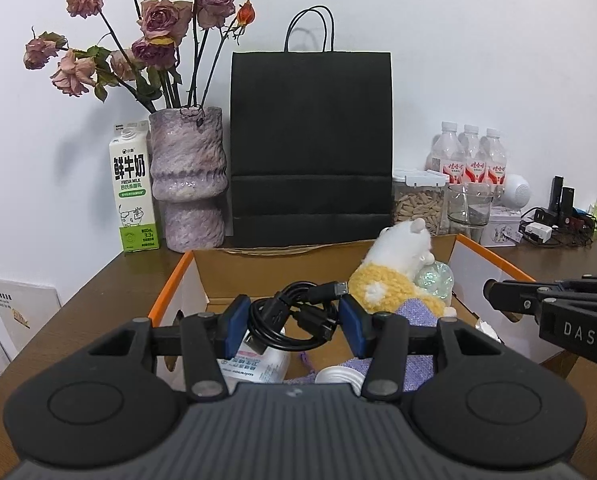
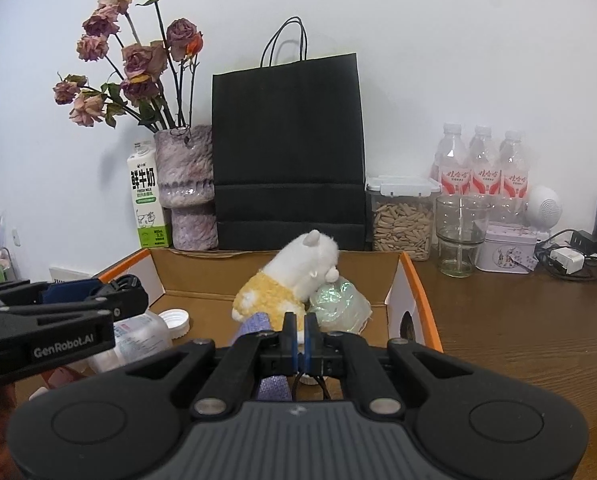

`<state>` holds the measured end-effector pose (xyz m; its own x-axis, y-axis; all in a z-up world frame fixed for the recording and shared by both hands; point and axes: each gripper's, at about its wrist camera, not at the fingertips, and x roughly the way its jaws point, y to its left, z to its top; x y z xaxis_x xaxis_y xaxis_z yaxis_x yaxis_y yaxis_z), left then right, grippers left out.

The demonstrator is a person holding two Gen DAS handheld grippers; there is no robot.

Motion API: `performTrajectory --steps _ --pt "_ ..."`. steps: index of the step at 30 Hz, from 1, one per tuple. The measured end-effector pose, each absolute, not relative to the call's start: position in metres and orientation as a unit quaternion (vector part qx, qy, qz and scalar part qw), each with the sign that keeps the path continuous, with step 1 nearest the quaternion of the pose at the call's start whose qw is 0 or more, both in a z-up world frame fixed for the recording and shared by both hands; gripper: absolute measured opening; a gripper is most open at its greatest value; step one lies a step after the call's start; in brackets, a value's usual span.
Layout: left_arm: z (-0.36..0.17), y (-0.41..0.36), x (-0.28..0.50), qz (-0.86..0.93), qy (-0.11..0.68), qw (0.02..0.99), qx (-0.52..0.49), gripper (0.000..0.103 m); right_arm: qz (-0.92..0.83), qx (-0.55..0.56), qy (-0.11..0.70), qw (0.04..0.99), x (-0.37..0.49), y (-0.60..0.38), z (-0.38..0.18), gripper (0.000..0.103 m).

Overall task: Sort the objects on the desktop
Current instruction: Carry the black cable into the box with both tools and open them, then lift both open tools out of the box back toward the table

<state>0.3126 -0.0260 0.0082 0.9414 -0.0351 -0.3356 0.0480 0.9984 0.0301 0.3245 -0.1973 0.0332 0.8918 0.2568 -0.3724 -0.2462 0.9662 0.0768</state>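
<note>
Cable point(image 1: 294, 316) is clamped in left gripper point(image 1: 294, 326) above box point(image 1: 234, 276); right gripper point(image 2: 299, 334) is closed, nothing seen held. Toy point(image 2: 294, 276), bottle point(image 2: 138, 336) already boxed; cable drop pending.

A coiled black cable point(image 1: 294, 318) sits pinched between my left pads, hanging over the open cardboard box point(image 1: 258, 270) with orange-edged flaps. Inside the box a white and yellow plush toy point(image 2: 294, 276) leans on a shiny crumpled bag point(image 2: 340, 302); a purple cloth point(image 1: 418, 312) and a white bottle point(image 2: 138, 334) with its cap point(image 2: 175, 320) lie nearer me.
</note>
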Motion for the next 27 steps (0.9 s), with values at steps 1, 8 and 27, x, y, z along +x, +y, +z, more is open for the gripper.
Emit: performTrajectory --steps 1,8,27 --pt "0.009 -0.026 0.311 -0.022 0.169 0.985 0.018 0.051 0.132 0.015 0.194 0.972 0.324 -0.197 0.033 0.007" --pt "0.015 -0.025 0.293 0.009 0.119 0.993 0.023 0.103 0.132 0.025 0.163 0.977 0.311 -0.201 0.036 0.099" --pt "0.019 -0.019 0.28 0.003 0.122 0.992 0.002 0.103 0.135 0.015 0.164 0.977 0.298 -0.198 0.044 0.103"
